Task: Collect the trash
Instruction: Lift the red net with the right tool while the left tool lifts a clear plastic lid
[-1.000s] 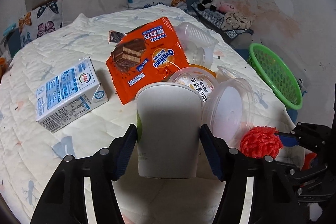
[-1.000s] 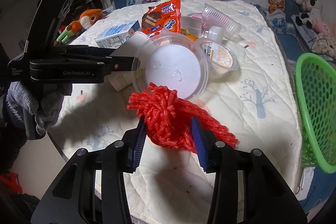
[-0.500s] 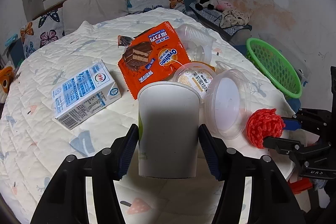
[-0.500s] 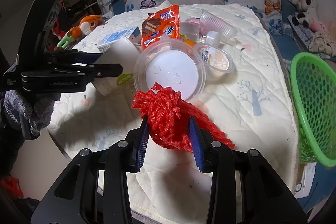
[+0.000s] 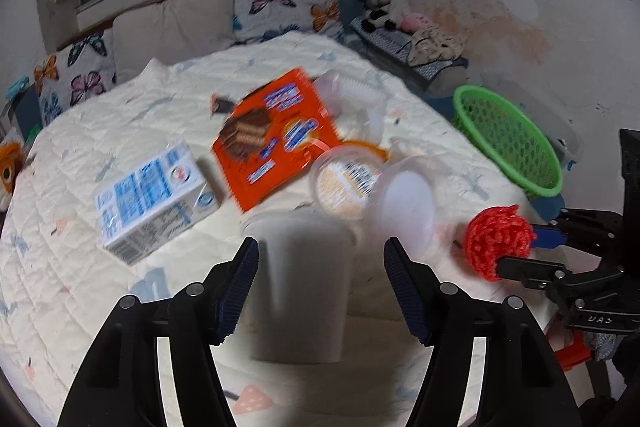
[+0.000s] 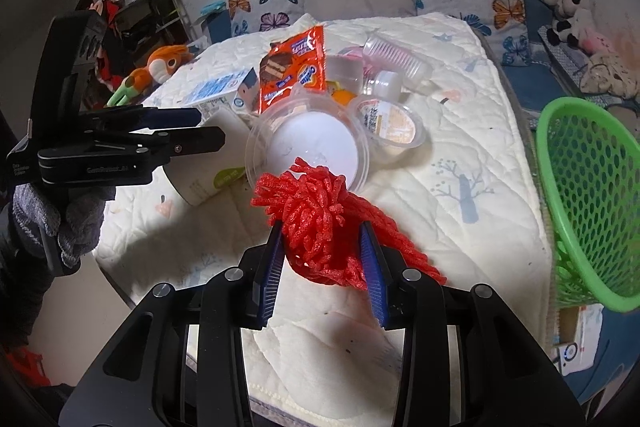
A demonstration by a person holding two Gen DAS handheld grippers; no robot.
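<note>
Left wrist view: the left gripper (image 5: 320, 263) angles down, jaws opening, pads clear of the blurred paper cup (image 5: 302, 283) between them. Beyond the cup lie a milk carton (image 5: 154, 197) and orange wrapper (image 5: 276, 137).

Right wrist view: the right gripper (image 6: 322, 259) angles down, clamping red mesh netting (image 6: 316, 211) near the cup (image 6: 208, 171); the green basket (image 6: 588, 199) stands farther right.

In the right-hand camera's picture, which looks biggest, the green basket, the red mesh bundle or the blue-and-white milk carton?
1. green basket
2. red mesh bundle, though enlarged by nearness to the camera
3. milk carton, farther off and partly hidden
</note>
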